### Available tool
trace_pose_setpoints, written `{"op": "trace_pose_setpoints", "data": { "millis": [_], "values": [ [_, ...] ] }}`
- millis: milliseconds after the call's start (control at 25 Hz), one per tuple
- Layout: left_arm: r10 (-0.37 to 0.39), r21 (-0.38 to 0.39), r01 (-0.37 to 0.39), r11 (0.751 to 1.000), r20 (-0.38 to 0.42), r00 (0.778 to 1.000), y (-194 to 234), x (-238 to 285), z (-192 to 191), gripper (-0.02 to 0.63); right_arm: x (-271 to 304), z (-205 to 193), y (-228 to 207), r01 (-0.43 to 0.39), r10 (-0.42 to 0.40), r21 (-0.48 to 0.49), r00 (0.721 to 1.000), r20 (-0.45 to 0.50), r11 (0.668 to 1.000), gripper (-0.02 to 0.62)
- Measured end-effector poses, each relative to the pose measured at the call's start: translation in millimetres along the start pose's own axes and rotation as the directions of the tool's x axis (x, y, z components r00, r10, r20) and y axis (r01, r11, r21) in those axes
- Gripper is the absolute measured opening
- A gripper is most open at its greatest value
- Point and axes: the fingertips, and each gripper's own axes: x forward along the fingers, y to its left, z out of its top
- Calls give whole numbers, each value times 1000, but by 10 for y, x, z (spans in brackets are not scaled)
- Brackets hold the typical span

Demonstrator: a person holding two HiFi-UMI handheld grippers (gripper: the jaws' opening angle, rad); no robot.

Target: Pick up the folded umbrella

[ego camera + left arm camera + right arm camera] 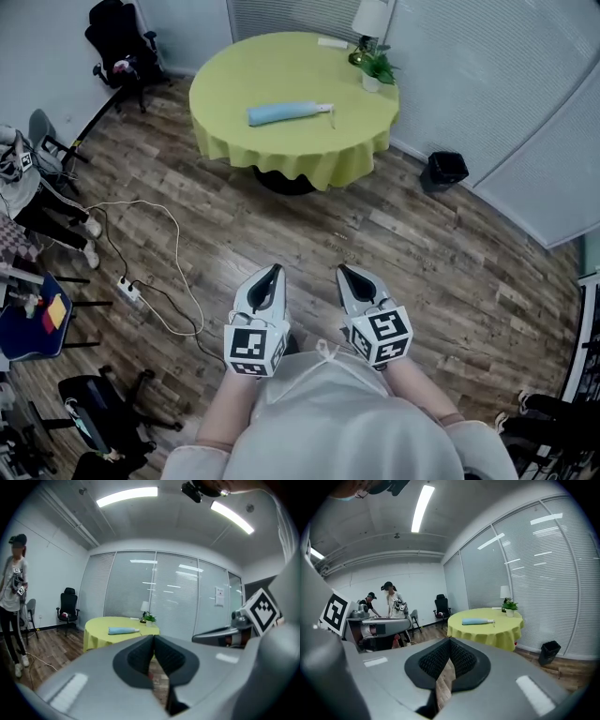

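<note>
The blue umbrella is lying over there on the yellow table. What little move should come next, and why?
Probably step closer to the table. The folded umbrella lies on it, well beyond the left tool and right tool, with wood floor between; both tools are shut and empty.

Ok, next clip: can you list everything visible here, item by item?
round table: one, yellow-green cloth, far side of the room
folded umbrella: one, light blue, lying on the table
potted plant: one, green in a white pot, table's far right edge
lamp: one, white shade, just behind the plant
bin: one, black, on the floor right of the table
office chair: one, black, far left corner
cable with power strip: one, white, on the floor at left
bystanders: two, dark caps, room's left side
left tool: one, grey, shut, empty
right tool: one, grey, shut, empty
</note>
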Motion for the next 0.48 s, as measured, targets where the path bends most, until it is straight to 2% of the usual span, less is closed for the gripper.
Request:
{"op": "trace_pose_setpoints", "data": {
  "millis": [280, 480],
  "values": [
    [-15, -11, 15, 1000, 2, 1000, 1113, 401, 287, 6, 1065, 424, 317, 8, -8, 3, 1000, -7, 1000, 0],
    [-3, -65, 2, 998, -10, 1000, 1614, 663, 281, 6, 1577, 606, 461, -20, 19, -59, 1000, -22, 998, 0]
  ]
}}
